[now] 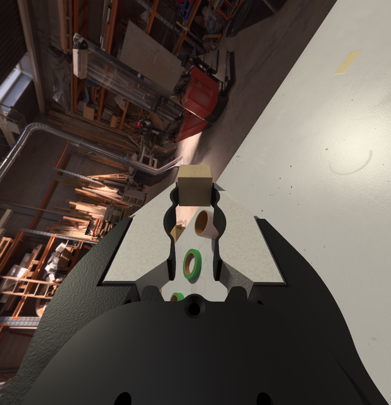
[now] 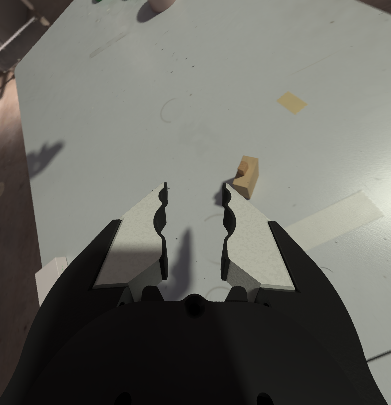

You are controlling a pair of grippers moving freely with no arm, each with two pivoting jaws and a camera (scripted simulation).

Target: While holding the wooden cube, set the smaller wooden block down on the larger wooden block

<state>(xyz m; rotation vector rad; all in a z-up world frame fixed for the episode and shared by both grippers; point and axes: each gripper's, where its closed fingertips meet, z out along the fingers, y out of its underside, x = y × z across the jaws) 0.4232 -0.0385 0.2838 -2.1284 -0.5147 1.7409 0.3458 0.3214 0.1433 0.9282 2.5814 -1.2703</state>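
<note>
My left gripper point(image 1: 194, 189) is shut on a light wooden cube point(image 1: 194, 189) and holds it up above the white table point(image 1: 321, 153), near its edge. In the right wrist view a larger pale wooden block point(image 2: 248, 178) lies on the table point(image 2: 124, 131), and a small orange-brown wooden block point(image 2: 243, 166) rests on top of it. My right gripper point(image 2: 194, 186) is open and empty, above the table, just left of and nearer than the two blocks. Its right fingertip point(image 2: 226, 190) hides a corner of the larger block.
Two green tape rolls point(image 1: 191, 264) point(image 1: 176, 296) and a pale pink roll point(image 1: 205, 223) lie on the table below my left gripper. A tan tape patch point(image 2: 292, 102) is stuck on the table beyond the blocks. A white box point(image 2: 49, 278) sits at the table's left edge. The table edge point(image 2: 21, 109) drops to the floor on the left.
</note>
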